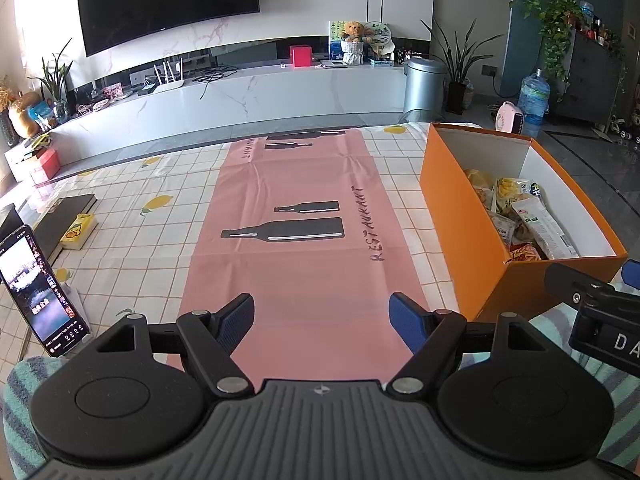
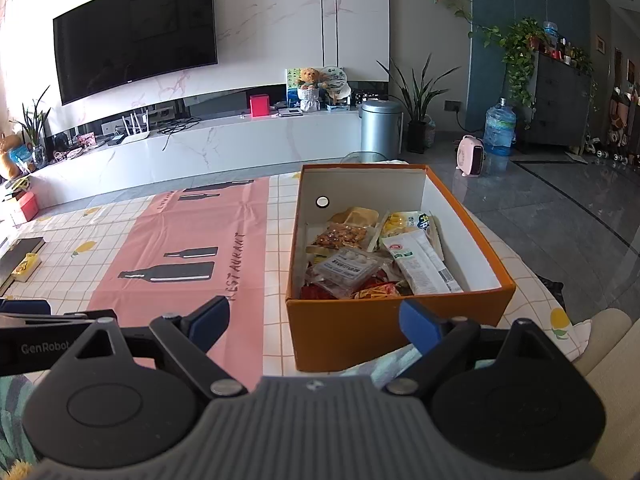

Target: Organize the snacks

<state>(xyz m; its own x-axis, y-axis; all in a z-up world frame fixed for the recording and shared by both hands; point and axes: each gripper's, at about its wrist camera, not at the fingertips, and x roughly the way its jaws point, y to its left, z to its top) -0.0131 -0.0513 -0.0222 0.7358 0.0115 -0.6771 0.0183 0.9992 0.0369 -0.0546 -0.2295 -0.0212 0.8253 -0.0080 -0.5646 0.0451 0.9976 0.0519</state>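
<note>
An orange box (image 2: 360, 328) with white inner walls stands on the table's right side and holds several snack packets (image 2: 348, 268). It also shows in the left wrist view (image 1: 452, 208), with snack packets (image 1: 516, 216) inside. My left gripper (image 1: 322, 320) is open and empty over the near end of a pink mat (image 1: 296, 240). My right gripper (image 2: 316, 320) is open and empty, just in front of the box's near wall. The right gripper's body shows at the right edge of the left wrist view (image 1: 592, 308).
A checked tablecloth (image 1: 132, 240) with lemon prints covers the table. A phone (image 1: 40, 292) stands at the near left, with a yellow packet (image 1: 78, 232) and a dark book (image 1: 60, 216) beyond it. A TV unit, bin and plants stand across the floor.
</note>
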